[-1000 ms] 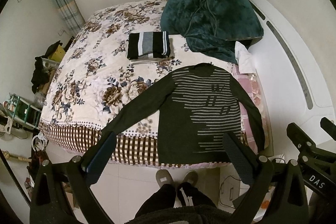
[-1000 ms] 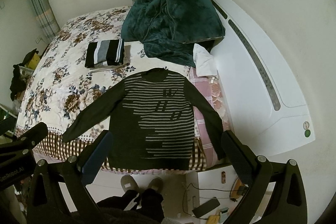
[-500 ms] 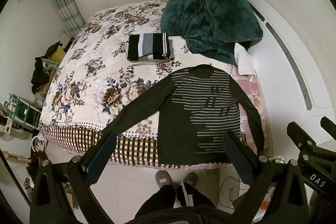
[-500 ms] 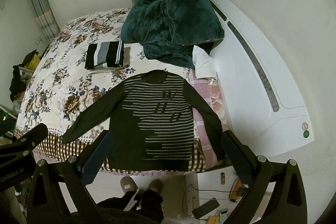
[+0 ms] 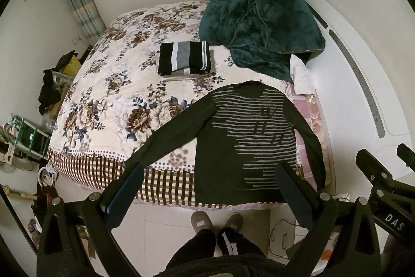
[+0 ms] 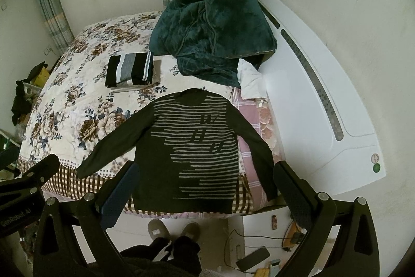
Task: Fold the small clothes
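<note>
Seen from the left wrist, the left gripper (image 5: 207, 186) is hovering high above the near edge of the bed (image 5: 109, 105), with its jaws standing wide apart and holding nothing. The dark striped sweater (image 5: 233, 136) is lying flat and face up ahead of the fingers and a little toward the right one; its hem is hanging over the edge nearest the tongs. One sleeve is stretching out past the left fingertip, the other is running down beside the right fingertip. Farther ahead, a stack of folded clothes (image 5: 185, 59) is sitting well apart from the sweater, and a teal blanket (image 5: 262, 25) is piled beyond it to the right.

Seen from the right wrist, the right gripper (image 6: 205, 186) is also fully open and empty, and the sweater (image 6: 192, 152) is lying almost centred between its two fingers. The person's slippers (image 6: 173, 227) are standing just under the hem.

In my judgement the fold is not yet begun. To do it well, each gripper should be coming down on the sleeve of its own side, pinching only the top cloth and not the floral cover, then carrying the sleeve across the chest before the hem is lifted toward the collar. The knit will probably be sagging, so both sides should be moving evenly
</note>
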The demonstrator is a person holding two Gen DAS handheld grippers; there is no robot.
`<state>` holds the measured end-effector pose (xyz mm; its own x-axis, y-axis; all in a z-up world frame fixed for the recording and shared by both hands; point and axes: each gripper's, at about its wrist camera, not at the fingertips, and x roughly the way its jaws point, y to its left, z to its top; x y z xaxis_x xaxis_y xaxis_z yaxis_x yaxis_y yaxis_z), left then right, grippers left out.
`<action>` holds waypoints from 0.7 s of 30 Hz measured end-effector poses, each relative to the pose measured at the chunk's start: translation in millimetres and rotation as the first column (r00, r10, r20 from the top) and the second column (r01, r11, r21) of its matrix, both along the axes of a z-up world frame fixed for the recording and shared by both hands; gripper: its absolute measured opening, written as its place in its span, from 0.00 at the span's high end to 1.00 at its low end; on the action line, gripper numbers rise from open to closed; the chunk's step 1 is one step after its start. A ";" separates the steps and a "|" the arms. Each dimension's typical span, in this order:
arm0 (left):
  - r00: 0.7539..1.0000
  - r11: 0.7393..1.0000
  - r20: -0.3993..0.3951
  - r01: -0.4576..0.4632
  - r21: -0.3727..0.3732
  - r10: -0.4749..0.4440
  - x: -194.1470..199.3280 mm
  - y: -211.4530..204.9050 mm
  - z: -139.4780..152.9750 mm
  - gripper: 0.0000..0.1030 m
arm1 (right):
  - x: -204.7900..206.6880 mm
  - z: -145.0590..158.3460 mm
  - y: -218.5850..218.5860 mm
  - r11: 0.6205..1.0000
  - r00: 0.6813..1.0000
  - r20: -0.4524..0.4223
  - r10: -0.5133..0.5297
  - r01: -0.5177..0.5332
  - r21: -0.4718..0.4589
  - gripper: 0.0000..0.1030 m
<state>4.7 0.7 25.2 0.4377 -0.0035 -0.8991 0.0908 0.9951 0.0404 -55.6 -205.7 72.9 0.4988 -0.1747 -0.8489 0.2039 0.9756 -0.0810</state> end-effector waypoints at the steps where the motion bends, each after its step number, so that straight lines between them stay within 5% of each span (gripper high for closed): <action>1: 1.000 1.000 0.000 0.000 0.000 0.000 0.0 0.1 0.1 0.00 | 0.7 0.6 -0.5 1.000 1.000 0.000 0.000 0.000 0.001 0.00; 17: 1.000 1.000 0.003 0.010 -0.014 -0.010 14.5 -1.3 -7.3 0.00 | 12.1 2.5 -6.0 1.000 1.000 -0.005 -0.024 0.024 0.007 0.00; 21: 0.998 1.000 0.067 0.011 0.026 -0.012 44.5 1.2 -39.7 0.00 | 27.0 -36.5 -35.3 0.989 0.991 -0.049 -0.126 0.130 0.072 0.00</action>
